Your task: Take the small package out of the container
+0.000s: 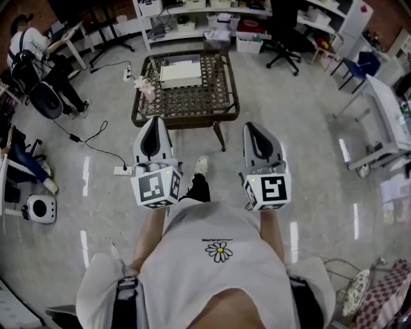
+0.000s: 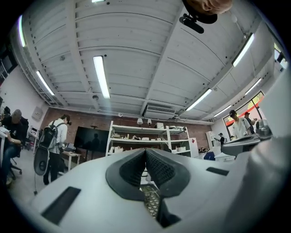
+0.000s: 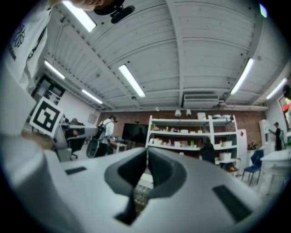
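A white box-like container (image 1: pixel 180 72) sits on a low woven coffee table (image 1: pixel 192 103) ahead of me. I cannot make out a small package in it from here. My left gripper (image 1: pixel 154 122) and right gripper (image 1: pixel 251 126) are held side by side in front of my body, short of the table's near edge and pointing toward it. In the left gripper view the jaws (image 2: pixel 145 152) meet with nothing between them. The right gripper (image 3: pixel 148 154) is likewise shut and empty. A strip of the woven tabletop (image 2: pixel 151 200) shows below the left jaws.
A pink bunch of flowers (image 1: pixel 146 87) stands at the table's left corner. A power strip (image 1: pixel 123 170) and cable lie on the floor to the left. A seated person (image 1: pixel 32 51), white shelves (image 1: pixel 212 13), an office chair (image 1: pixel 282 38) and a white desk (image 1: pixel 385 115) ring the room.
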